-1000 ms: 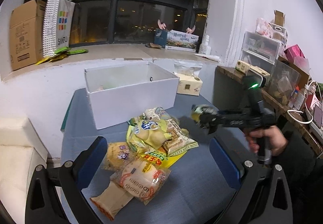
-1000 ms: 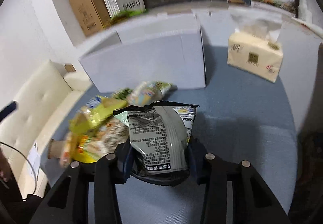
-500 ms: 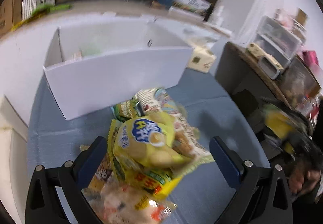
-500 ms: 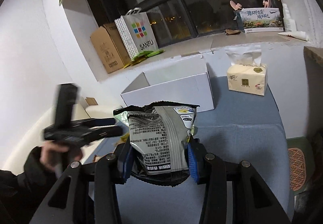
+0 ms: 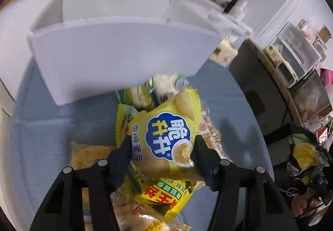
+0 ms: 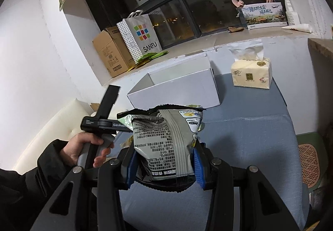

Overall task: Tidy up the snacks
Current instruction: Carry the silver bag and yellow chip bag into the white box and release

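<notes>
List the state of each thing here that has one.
Left gripper: jaws closing around the yellow chip bag, which lies on the snack pile.
Right gripper: shut on the grey snack bag, held up.
White box: open-topped, upright.
Tissue pack: opened, tissue sticking out.

Left wrist cam: steep downward look along its jaws, very close over the snack pile (image 5: 166, 143), white box (image 5: 116, 54) right behind it. Right wrist cam: shallower tilt, sits farther back and higher, faces the window (image 6: 208, 8) and sill. Shared: white box (image 6: 177, 89), tissue pack (image 6: 250, 73), blue counter (image 6: 249, 137). Cross-view: left gripper (image 6: 104, 122) shows at right cam's left edge; right cam's rig sits blurred at left cam's lower right.
</notes>
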The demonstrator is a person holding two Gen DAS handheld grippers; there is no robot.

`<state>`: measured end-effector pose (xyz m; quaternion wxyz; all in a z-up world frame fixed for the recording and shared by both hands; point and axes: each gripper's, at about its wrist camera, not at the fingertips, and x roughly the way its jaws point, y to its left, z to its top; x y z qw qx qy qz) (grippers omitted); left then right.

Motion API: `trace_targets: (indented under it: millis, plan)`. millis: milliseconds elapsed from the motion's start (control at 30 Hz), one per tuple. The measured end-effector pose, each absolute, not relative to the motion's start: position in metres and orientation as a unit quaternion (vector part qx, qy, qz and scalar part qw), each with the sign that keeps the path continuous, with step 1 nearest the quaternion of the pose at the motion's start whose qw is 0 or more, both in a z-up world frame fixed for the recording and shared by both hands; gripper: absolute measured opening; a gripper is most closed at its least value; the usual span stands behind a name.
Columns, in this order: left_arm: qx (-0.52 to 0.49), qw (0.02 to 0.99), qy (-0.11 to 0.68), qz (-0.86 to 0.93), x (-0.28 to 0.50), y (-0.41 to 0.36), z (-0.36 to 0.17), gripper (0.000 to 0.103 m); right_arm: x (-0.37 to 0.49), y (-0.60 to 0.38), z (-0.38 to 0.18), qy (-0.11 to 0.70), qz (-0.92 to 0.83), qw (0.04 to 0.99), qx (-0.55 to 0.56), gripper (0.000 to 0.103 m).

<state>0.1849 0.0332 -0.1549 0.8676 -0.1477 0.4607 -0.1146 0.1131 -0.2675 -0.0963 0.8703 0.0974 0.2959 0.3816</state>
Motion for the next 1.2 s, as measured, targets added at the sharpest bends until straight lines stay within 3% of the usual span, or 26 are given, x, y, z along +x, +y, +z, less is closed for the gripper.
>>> trace_targets:
  millis: [367,533,833,1200]
  plan:
    - [-0.104,0.946,0.287,-0.106,0.091,0.043,-0.080,0.055,0.121,-0.255,-0.098,0.300,0.381,0.870,0.090,0.048]
    - [-0.102,0.958,0.250,-0.092,0.082,0.061,-0.054,0.055,0.135,-0.233,-0.083,0.287,0.380,0.877,0.065,0.048]
    - [-0.094,0.967,0.226,-0.077,0.167,0.101,-0.014,0.055,0.223,-0.172,-0.031,0.271,0.366,0.890,0.031,0.048]
    - [-0.088,0.953,0.283,-0.052,0.289,0.110,-0.034,0.057,0.371,-0.103,-0.034,0.361,0.302,0.882,0.016,0.048]
